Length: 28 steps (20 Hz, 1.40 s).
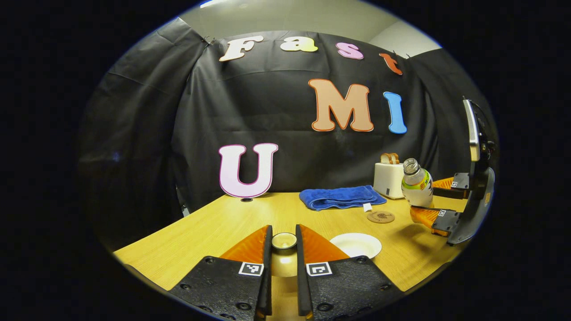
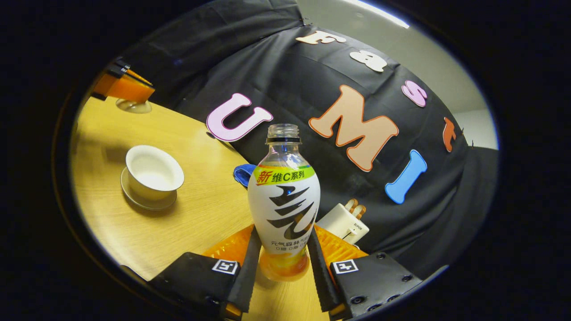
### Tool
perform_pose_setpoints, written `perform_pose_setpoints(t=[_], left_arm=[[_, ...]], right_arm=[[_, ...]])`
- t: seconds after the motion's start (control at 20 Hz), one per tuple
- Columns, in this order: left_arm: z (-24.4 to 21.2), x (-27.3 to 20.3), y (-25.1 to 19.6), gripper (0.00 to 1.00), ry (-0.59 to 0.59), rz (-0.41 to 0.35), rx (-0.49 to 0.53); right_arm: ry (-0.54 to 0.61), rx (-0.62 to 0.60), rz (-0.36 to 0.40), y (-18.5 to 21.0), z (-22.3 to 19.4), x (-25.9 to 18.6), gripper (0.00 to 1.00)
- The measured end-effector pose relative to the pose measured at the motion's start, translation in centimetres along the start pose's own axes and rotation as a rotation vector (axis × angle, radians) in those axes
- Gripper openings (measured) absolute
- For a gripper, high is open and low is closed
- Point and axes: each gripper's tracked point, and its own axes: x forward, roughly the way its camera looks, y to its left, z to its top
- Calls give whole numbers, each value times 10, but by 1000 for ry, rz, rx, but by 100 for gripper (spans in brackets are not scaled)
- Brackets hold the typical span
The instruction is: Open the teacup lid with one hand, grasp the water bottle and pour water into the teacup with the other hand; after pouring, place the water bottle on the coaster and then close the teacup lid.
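Two steps done: left gripper (image 1: 283, 243) clamps the lifted lid (image 1: 284, 240), right gripper (image 2: 281, 263) grips the uncapped bottle (image 2: 284, 196); pouring into the teacup (image 2: 154, 176), coaster (image 1: 380, 217) placement and re-lidding remain.

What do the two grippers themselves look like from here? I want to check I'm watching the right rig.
Each gripper has two flat fingers on black textured blocks with round bolt heads; each block carries a small square black-and-white marker. See the left gripper and right gripper. Seen from the left gripper view, the right gripper has a tall grey-and-black body behind its fingers.
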Motion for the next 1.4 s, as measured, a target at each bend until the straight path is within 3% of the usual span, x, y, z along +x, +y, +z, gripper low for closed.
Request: perform_pose_setpoints(t=[0.65, 1.4], left_arm=[[-3, -2, 9, 20, 0, 15, -22], [2, -6, 7, 20, -3, 11, -25]], right_arm=[[-76, -469, -1, 23, 10, 3, 61], [-180, -849, 41, 38, 32, 5, 62]])
